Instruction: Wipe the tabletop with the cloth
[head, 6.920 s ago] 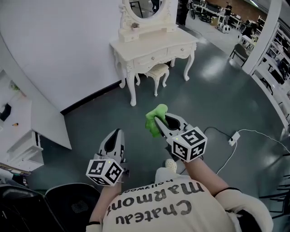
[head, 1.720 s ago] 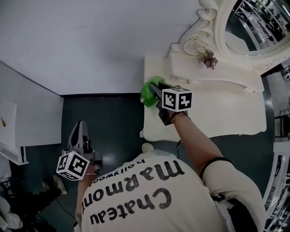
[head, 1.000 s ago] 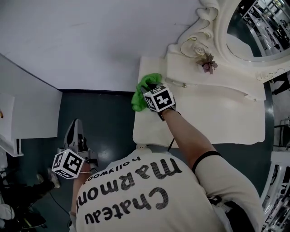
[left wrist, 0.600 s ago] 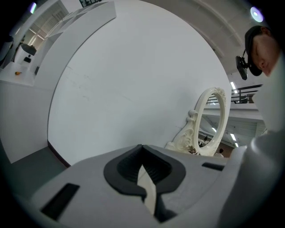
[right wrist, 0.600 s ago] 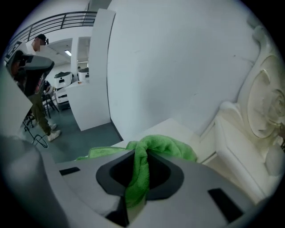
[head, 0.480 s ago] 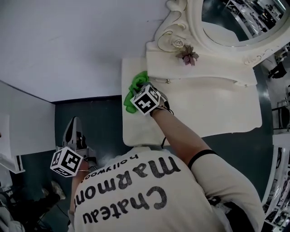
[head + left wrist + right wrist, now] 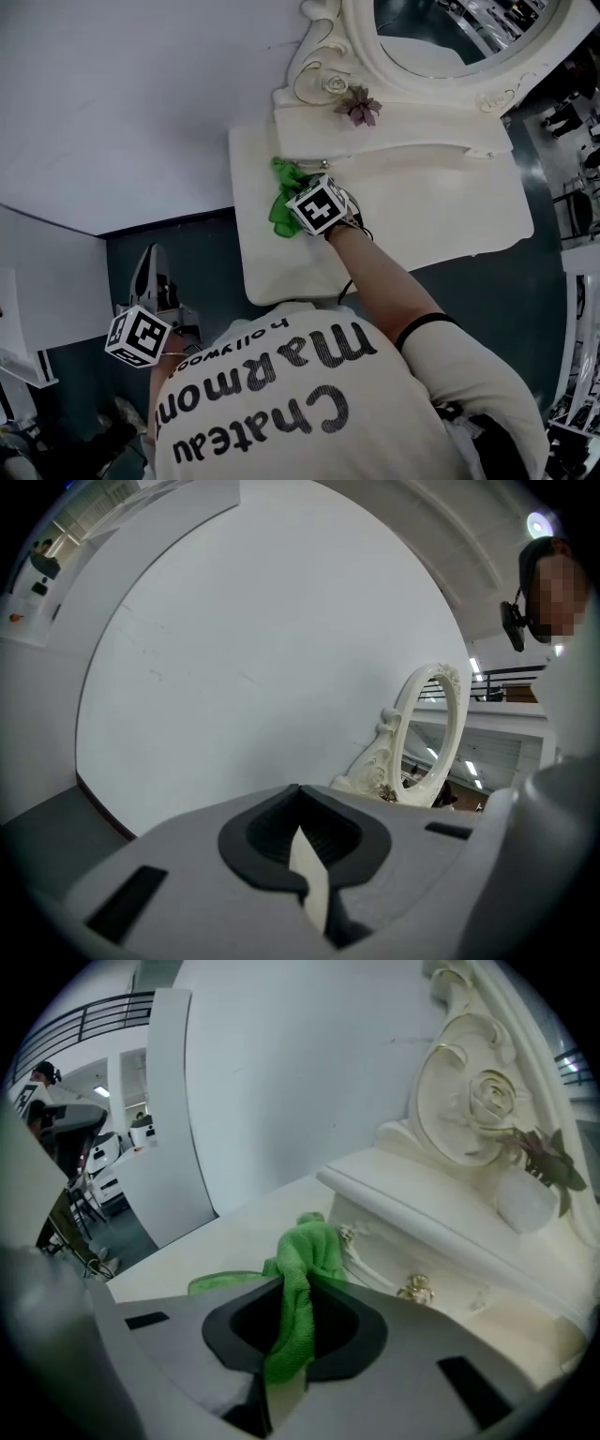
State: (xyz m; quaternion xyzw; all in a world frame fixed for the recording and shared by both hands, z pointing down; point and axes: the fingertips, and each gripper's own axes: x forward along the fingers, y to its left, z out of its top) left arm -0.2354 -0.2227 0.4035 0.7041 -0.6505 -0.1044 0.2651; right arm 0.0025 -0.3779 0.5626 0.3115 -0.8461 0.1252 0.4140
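Note:
A bright green cloth (image 7: 280, 199) lies bunched on the left end of the cream dressing-table top (image 7: 412, 211), right in front of the small drawer unit. My right gripper (image 7: 292, 194) is shut on the cloth and presses it onto the tabletop. In the right gripper view the cloth (image 7: 307, 1252) runs out from between the jaws of the right gripper (image 7: 284, 1340) onto the tabletop (image 7: 220, 1237), touching the drawer front. My left gripper (image 7: 152, 265) hangs low beside the person's body over the dark floor. In its own view the left gripper (image 7: 305, 860) is shut with nothing in it.
An ornate oval mirror (image 7: 441, 37) and a drawer unit with a brass knob (image 7: 415, 1288) stand along the table's back. A dried flower (image 7: 358, 105) sits on the drawer unit. A white wall (image 7: 122, 103) borders the table's left edge; dark floor (image 7: 211, 258) lies below.
My right gripper has carried the cloth across the table's left end, up against the drawer unit. The left gripper has stayed low and shut.

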